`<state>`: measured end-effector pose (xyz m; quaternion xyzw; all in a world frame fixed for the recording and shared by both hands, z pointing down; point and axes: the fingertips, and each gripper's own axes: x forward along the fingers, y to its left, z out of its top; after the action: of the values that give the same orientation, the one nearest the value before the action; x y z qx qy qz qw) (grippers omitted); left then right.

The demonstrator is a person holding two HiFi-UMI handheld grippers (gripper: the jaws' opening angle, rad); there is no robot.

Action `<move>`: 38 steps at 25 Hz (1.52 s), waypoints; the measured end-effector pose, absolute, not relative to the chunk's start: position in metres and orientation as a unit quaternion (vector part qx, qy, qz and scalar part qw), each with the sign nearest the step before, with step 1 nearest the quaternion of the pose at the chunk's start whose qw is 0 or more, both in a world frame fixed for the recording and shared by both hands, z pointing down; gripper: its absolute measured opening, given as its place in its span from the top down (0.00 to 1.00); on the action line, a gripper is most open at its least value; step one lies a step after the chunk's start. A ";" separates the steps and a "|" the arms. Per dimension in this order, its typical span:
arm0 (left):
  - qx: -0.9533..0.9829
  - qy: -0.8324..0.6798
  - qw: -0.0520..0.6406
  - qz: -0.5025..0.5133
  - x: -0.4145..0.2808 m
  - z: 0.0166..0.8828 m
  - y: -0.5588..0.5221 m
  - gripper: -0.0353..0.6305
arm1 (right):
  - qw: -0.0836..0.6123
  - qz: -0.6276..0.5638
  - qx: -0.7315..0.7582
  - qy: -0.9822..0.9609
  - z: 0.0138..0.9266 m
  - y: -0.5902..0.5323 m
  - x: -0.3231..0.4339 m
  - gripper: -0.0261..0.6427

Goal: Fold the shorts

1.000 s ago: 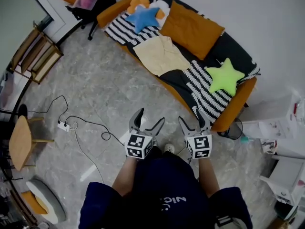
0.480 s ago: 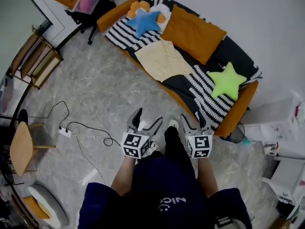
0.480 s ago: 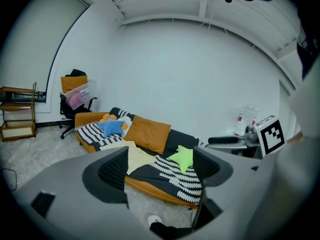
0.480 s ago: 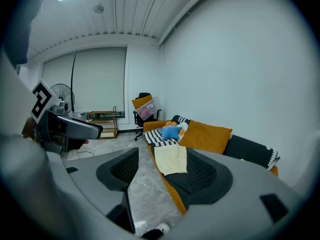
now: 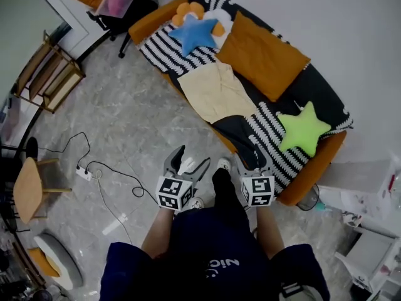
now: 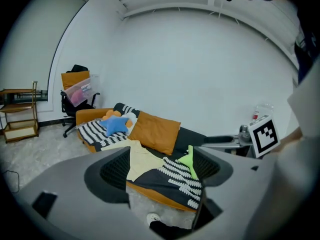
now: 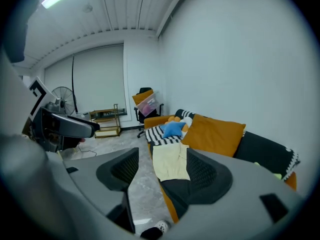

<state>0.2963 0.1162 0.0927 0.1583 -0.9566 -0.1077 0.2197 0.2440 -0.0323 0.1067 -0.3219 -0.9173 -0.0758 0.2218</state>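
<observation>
Pale yellow shorts (image 5: 216, 93) lie spread flat on the seat of an orange sofa (image 5: 156, 14), partly on a black-and-white striped throw. They also show in the left gripper view (image 6: 139, 159) and the right gripper view (image 7: 170, 161). My left gripper (image 5: 193, 157) is open and empty, held above the floor short of the sofa. My right gripper (image 5: 253, 162) is open and empty beside it, close to the sofa's front edge; its jaws have just closed a little. Neither touches the shorts.
On the sofa are a blue star pillow (image 5: 193, 33), a green star pillow (image 5: 302, 129) and an orange cushion (image 5: 263, 54). A cable and power strip (image 5: 83, 172) lie on the marble floor at left. A wooden shelf (image 5: 47, 71) and round stool (image 5: 26, 190) stand further left.
The person has stepped forward, so the sofa and shorts sit nearer. Both grippers have moved with them toward the sofa's front edge, still open and empty.
</observation>
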 end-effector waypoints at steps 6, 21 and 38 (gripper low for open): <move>0.133 -0.958 0.226 -0.114 0.214 0.093 0.103 0.36 | 0.236 -0.083 -0.351 -0.902 0.112 -0.037 0.156 0.54; 0.144 -0.952 0.254 -0.093 0.106 0.106 0.066 0.38 | 0.280 -0.072 -0.338 -0.896 0.143 -0.067 0.056 0.55; 0.316 -0.905 0.284 -0.006 -0.026 0.127 0.096 0.43 | 0.327 0.021 -0.153 -0.932 0.165 -0.064 -0.013 0.57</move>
<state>-0.0256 0.0963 0.1270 0.3156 -0.9053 -0.0062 0.2843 -0.0131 -0.0636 0.1649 -0.1530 -0.9322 0.0214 0.3273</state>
